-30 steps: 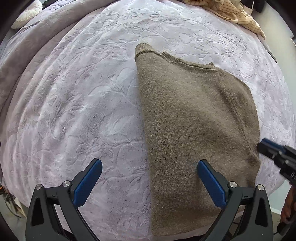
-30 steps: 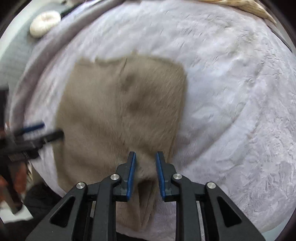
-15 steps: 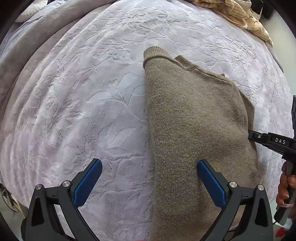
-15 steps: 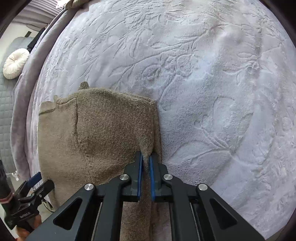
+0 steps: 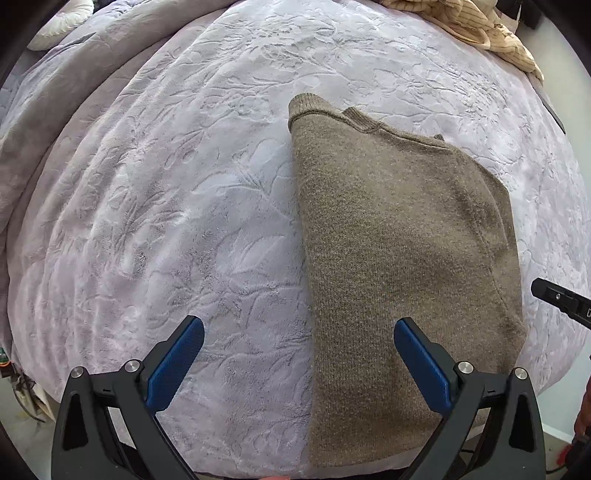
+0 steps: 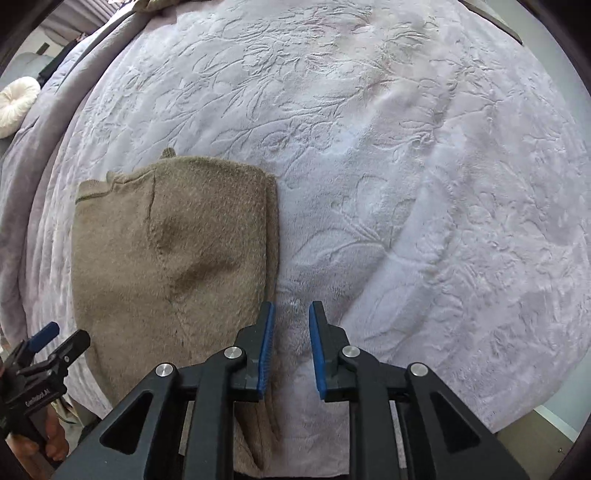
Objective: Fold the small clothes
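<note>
Sweater (image 6: 173, 258) lies flat — just left of right tool (image 6: 291, 325) (parted).

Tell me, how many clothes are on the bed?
2. A brown knit sweater lies folded near the bed's front edge, and a crumpled cream striped garment sits at the far corner. More may be hidden beyond the picture's edge.

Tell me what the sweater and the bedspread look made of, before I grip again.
Sweater: looks like a fuzzy brown knit, perhaps wool or a blend; fine loop texture and ribbed collar show. Bedspread: looks like plush lilac fleece or velvet, matte, with a floral pattern pressed into the pile; fibre unclear.
</note>
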`<state>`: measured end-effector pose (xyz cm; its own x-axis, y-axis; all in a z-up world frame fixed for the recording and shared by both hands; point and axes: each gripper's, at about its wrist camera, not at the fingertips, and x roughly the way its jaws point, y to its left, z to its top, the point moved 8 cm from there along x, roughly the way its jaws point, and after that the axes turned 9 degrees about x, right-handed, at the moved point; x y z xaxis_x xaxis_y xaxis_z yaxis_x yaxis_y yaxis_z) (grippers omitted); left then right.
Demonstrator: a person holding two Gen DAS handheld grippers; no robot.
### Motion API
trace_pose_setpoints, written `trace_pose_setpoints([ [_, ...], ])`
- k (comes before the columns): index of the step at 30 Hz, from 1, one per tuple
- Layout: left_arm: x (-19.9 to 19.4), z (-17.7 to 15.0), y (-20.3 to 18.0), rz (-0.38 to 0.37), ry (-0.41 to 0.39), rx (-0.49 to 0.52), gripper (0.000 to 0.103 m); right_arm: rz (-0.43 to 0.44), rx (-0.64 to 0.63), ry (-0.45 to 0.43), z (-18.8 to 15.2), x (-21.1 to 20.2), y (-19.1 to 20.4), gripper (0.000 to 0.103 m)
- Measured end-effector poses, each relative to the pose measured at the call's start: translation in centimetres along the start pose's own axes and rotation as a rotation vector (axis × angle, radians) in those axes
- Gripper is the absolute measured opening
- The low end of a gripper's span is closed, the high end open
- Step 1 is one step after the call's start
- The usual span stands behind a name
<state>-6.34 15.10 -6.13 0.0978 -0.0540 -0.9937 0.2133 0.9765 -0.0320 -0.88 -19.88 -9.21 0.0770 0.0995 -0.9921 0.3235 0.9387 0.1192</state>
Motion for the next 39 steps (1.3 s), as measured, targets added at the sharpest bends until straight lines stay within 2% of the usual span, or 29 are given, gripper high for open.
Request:
trace_pose_setpoints([
  [1, -0.3, -0.2, 0.0, -0.002, 0.0, 0.0, 0.103, 0.005, -0.003, 0.005, -0.7, -0.4, 0.1, 0.023],
  [3, -1.0, -0.4, -0.1, -0.004, -0.001, 0.002, 0.103, 0.01, -0.021, 0.018, -1.7, -0.9, 1.0, 0.039],
  [7, -2.3, -0.6, -0.4, 0.009, -0.005, 0.02, 0.103, 0.016, -0.076, 0.019, -3.6, -2.2, 2.8, 0.055],
  [9, -2.9, -0.7, -0.5, 0.011, -0.008, 0.025, 0.103, 0.015, -0.094, 0.015, -4.4, -2.5, 3.7, 0.081],
  [10, -3.2, -0.8, -0.6, 0.011, -0.009, 0.025, 0.103, 0.015, -0.103, 0.01, -4.7, -2.8, 4.1, 0.084],
  [14, -3.8, -1.0, -0.7, 0.015, -0.007, 0.026, 0.103, 0.006, -0.118, 0.0, -5.2, -3.2, 4.3, 0.086],
  [21, -4.1, -1.1, -1.2, 0.018, -0.004, 0.016, 0.103, -0.032, -0.11, -0.042, -3.9, -3.2, 5.5, 0.088],
  [28, -4.4, -1.1, -0.9, 0.02, -0.005, -0.003, 0.103, -0.045, -0.077, -0.032, -4.1, -3.0, 5.4, 0.088],
  [39, -4.3, -1.3, -0.8, 0.021, 0.0, -0.013, 0.103, -0.087, -0.099, -0.006, -4.3, -2.6, 5.4, 0.088],
])
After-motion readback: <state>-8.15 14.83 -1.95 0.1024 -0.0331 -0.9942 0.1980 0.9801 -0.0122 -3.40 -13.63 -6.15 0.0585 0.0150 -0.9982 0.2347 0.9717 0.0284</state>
